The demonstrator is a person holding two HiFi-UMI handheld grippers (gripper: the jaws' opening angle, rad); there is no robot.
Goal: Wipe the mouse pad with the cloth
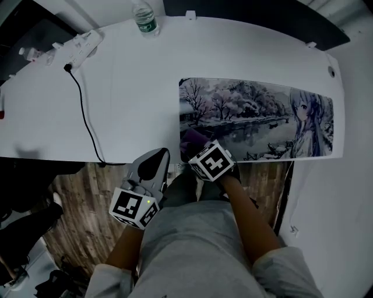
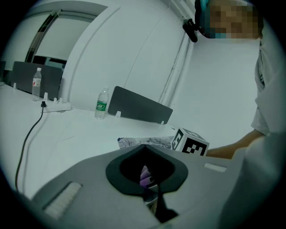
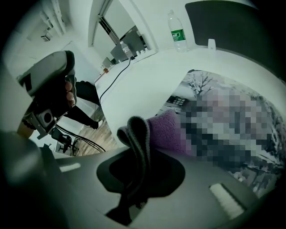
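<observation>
**Purple cloth pinched at the pad's near-left corner**

Your right gripper (image 1: 198, 150) has its jaws closed on a fold of the purple cloth (image 1: 191, 138), and the cloth rests on the near-left corner of the printed mouse pad (image 1: 256, 110). From those jaws the pad's long axis runs off to your right along the bench (image 1: 128, 87) edge, so nearly all of its surface lies rightward and slightly away from you. The pad looks bare, with nothing in the way of a sweep.

Your left gripper (image 1: 155, 164) hangs off the near edge of the bench, jaws together on nothing, farther from the pad than the right. The water bottle (image 1: 144, 16), power strip (image 1: 81, 43) and black cable (image 1: 84, 119) sit well apart to the left.
</observation>
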